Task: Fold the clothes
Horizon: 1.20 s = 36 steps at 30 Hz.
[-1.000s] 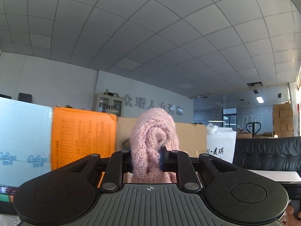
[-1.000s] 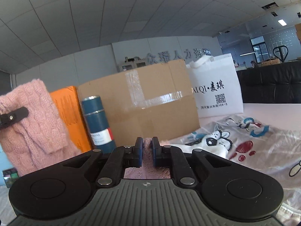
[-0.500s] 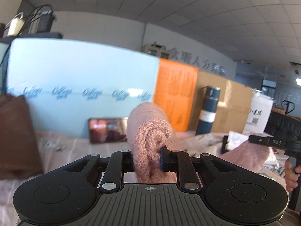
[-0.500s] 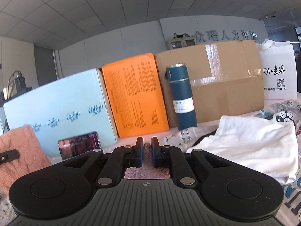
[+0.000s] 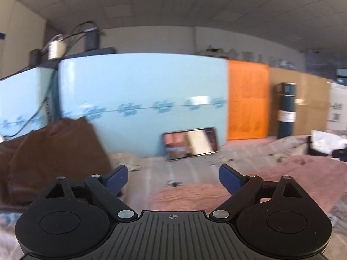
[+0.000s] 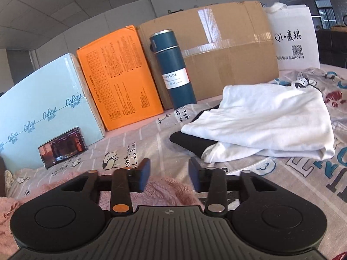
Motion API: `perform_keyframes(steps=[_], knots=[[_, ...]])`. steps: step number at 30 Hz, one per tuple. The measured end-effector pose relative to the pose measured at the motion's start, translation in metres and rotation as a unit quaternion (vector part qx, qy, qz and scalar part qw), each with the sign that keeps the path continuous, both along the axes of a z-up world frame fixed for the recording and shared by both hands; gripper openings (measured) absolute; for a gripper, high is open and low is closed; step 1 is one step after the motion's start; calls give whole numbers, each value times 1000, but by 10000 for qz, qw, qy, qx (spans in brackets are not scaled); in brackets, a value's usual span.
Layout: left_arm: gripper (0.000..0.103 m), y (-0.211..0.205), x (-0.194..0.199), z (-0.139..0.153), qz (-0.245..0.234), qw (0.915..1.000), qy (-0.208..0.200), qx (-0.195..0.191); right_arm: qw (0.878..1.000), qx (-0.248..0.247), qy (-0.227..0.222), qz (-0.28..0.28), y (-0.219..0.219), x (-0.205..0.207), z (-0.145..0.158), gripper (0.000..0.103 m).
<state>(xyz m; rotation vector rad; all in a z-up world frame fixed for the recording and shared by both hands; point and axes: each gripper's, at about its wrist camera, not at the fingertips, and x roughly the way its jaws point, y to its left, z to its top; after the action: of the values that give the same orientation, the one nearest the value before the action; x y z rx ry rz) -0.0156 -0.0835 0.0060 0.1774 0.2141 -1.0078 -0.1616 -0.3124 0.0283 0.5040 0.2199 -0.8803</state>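
The left gripper [image 5: 173,178] and right gripper [image 6: 169,174] are both opening, pads clear of the pink knit sweater [image 6: 164,189] lying on the printed bedsheet [image 6: 138,143] beneath them. Folded white clothing [image 6: 271,117] sits beyond.

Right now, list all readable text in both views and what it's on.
"CoRou", repeated: pale blue cardboard box.
"BOTTLE": white label on dark teal steel flask.
"QI·麦琪": white tote bag; its smaller line is unclear.
Orange box: print too small.
Printed bedsheet: scrawled words, not reliably legible.
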Motion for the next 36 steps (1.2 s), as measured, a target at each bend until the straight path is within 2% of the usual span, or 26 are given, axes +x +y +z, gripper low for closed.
perform_keyframes(steps=[1, 3, 4, 7, 9, 11, 13, 14, 15, 16, 17, 19, 21, 24, 26, 30, 33, 36], knots=[[96, -10, -7, -2, -412, 9990, -15, 195, 10000, 63, -40, -10, -2, -1, -1, 61], [96, -31, -17, -10, -1150, 9908, 40, 713, 9998, 190, -87, 27, -4, -2, -3, 75], [96, -40, -19, -15, -1285, 9874, 57, 926, 9996, 261, -64, 64, -5, -1, -4, 77], [95, -60, -15, -29, -1173, 9833, 105, 1385, 9984, 523, 41, 194, -10, 3, -9, 83], [89, -61, -3, -32, -1077, 9841, 407, 1355, 9964, 763, 41, 372, -13, 6, -14, 83], [41, -54, 10, -31, -904, 9864, 762, 1142, 9951, 828, 68, 529, -13, 10, -16, 83], [22, -46, 21, -31, -662, 9885, 975, 949, 9944, 820, 101, 663, -9, 13, -16, 79], [17, -42, 27, -30, -567, 9890, 1069, 849, 9939, 838, 68, 718, -8, 13, -16, 77], [17, -38, 31, -29, -477, 9900, 1094, 752, 9933, 859, 34, 778, -7, 13, -16, 68], [16, -34, 30, -26, -405, 9922, 991, 645, 9923, 895, -5, 857, -7, 13, -16, 56], [15, -31, 29, -22, -349, 9942, 874, 512, 9915, 913, -21, 929, -6, 14, -16, 49], [15, -22, 24, -11, -200, 9979, 560, 238, 9919, 803, 34, 984, -2, 16, -14, 28], [15, -11, 21, 2, 10, 9997, 214, -92, 9935, 605, 2, 961, 2, 16, -10, 21], [15, 9, 28, 20, 290, 9977, 49, -613, 9954, 321, -228, 875, 7, 9, 1, 17], [15, 25, 36, 31, 481, 9944, 86, -941, 9959, 116, -442, 779, 9, 1, 13, 16], [15, 52, 51, 34, 456, 9882, 595, -1338, 9963, -288, -727, 354, 10, -18, 35, 15], [16, 58, 59, 17, 449, 9888, 981, -1034, 9971, -234, -720, 104, 4, -35, 37, 15], [21, 56, 70, -8, 466, 9869, 1483, -441, 9988, -13, -475, 65, -2, -42, 26, 15]])
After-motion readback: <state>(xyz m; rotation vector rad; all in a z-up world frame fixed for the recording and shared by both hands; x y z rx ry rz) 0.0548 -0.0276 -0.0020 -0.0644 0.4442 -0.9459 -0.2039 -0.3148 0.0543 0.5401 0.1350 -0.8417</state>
